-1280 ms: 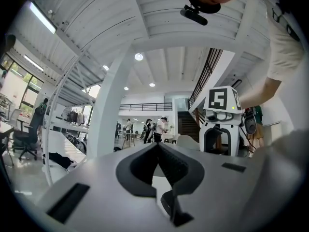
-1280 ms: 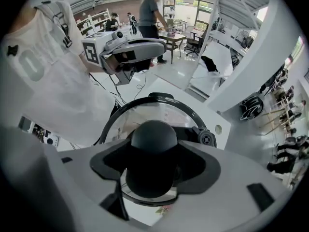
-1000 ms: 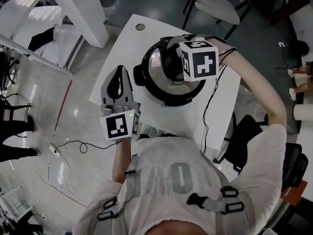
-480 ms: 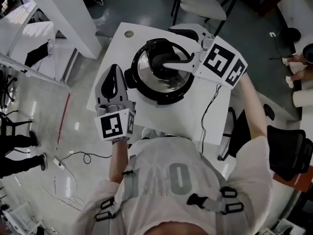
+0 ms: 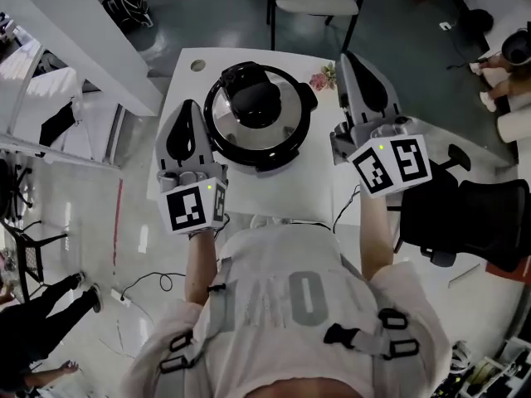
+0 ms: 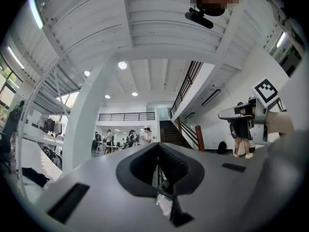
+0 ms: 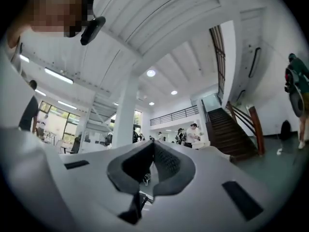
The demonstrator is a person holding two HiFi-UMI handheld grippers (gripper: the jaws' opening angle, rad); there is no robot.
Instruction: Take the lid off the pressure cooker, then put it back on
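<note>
The left gripper (image 5: 187, 113), jaws pressed together on nothing, hovers just beside the pressure cooker (image 5: 275, 159), which sits mid-way along the white bench (image 5: 319, 185) with its lid (image 5: 284, 133) seated on the pot. The polished steel lid looks heavy, rigid and probably slick. The black handle (image 5: 255, 102) at its centre appears the surest place to take hold. At right, the right gripper (image 5: 350, 63) stands clear of the cooker, its jaws just snapped together, empty.
</note>
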